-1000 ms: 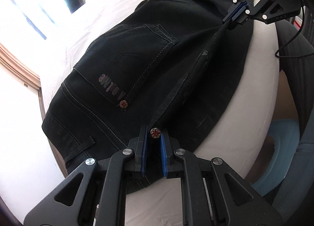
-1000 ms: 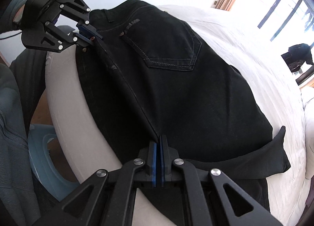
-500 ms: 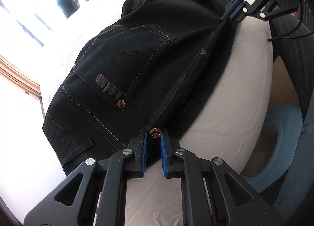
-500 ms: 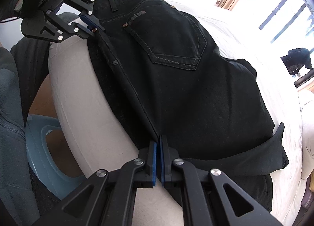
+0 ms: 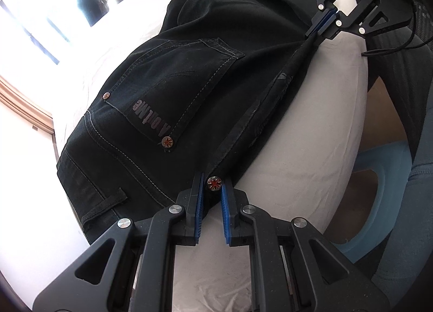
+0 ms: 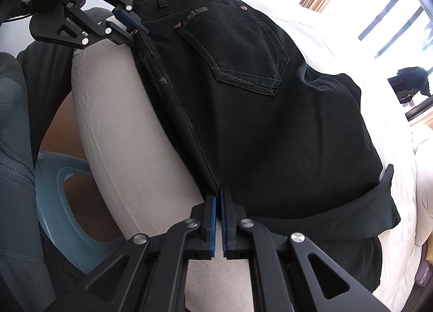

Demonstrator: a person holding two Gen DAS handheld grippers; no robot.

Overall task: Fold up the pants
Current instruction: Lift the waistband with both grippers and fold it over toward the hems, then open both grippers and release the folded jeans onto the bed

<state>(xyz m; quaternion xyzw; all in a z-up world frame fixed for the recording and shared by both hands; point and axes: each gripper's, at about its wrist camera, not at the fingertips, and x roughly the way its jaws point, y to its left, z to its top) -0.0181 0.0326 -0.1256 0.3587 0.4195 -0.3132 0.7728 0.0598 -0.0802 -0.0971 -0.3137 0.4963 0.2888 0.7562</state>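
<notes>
Black pants (image 5: 205, 74) on bed (image 5: 311, 133), near edge. Left hand-held gripper (image 5: 211, 190) clamps waistband corner; right hand-held gripper (image 6: 218, 203) pinches side seam. Risk: thin seam bite, possibly shallow, slips; fold skews.

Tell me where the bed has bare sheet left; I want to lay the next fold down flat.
Bare sheet runs along the near bed edge, between the pants and the blue stool below. More white sheet lies beyond the pants toward the window. The seam edge is crowded: left tool and right tool both clamp it.
</notes>
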